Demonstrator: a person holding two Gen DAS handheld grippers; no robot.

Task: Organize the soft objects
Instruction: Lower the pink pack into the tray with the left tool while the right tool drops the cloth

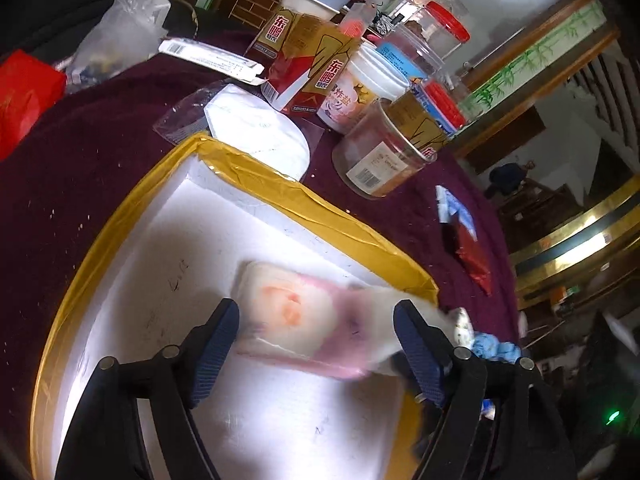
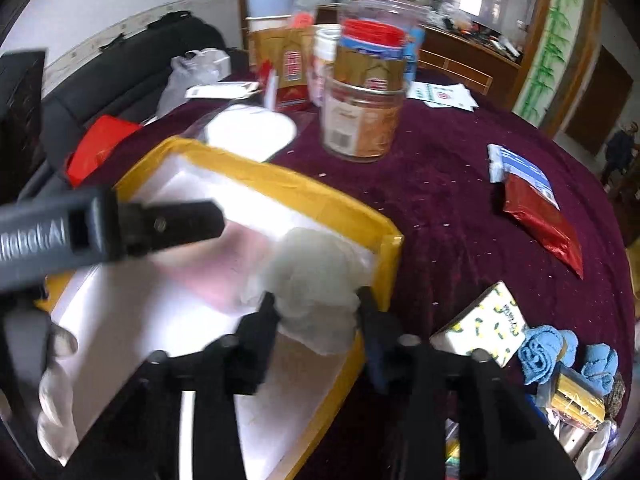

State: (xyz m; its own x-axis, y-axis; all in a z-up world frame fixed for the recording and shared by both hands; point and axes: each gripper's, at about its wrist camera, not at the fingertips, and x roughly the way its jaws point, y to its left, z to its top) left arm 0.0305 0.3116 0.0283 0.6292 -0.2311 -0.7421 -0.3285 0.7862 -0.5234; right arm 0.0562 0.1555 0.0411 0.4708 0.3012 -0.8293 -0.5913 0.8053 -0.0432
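A white foam box with a yellow taped rim (image 1: 256,168) sits on the purple tablecloth; it also shows in the right wrist view (image 2: 312,200). A pink and white soft packet (image 1: 304,316) lies blurred inside the box, between the spread fingers of my left gripper (image 1: 318,344), which is open. My right gripper (image 2: 318,320) is shut on a crumpled white soft cloth (image 2: 316,280) and holds it over the box's right side. The left gripper body (image 2: 100,228) crosses the right wrist view at the left.
Jars, drink cartons and a white tub (image 1: 360,92) crowd the table behind the box. A white mask packet (image 1: 256,128) lies by the box's far corner. A red and blue packet (image 2: 536,208), a lemon-print pack (image 2: 484,328) and blue rolled towels (image 2: 548,352) lie to the right.
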